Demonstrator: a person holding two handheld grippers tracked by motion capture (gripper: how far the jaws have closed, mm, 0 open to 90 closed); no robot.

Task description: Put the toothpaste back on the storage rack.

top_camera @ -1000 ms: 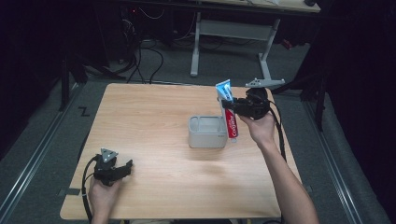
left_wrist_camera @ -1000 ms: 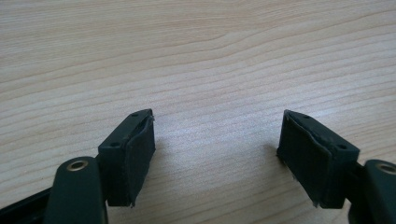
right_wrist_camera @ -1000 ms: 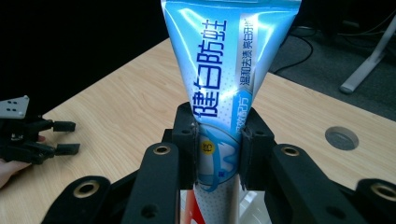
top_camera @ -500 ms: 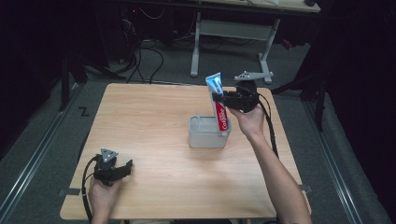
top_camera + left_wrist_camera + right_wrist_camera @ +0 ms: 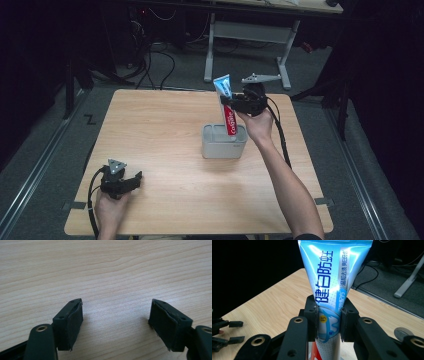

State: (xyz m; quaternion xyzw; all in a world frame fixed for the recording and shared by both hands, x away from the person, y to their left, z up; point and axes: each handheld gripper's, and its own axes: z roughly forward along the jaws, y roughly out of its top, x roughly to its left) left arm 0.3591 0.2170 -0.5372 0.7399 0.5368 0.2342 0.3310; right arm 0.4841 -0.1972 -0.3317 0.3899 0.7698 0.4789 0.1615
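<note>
Toothpaste [image 5: 228, 107] stands almost straight up in the right gripper [image 5: 239, 106], with its flat sealed end on top and its red end pointing down. The gripper's two black pads [image 5: 312, 315] squeeze the tube from both sides, near the middle of its length. Right below the tube sits a small grey holder [image 5: 224, 141] on the bench [image 5: 165, 150]. The bottom tip of the tube is at the holder's open top, on the holder's right side; from the high view it is hard to tell whether the tip is already inside.

So the tube's long line runs up and down, and the holder lies straight under it. The next move looks like a drop straight down into the holder. If the tube tips sideways, it could catch on the rim.

The left gripper [image 5: 121, 182] rests far away at the near left part of the bench. Its jaws are wide apart with only bare wood between them. The right hand [image 5: 257, 127] is much closer to the holder.
</note>
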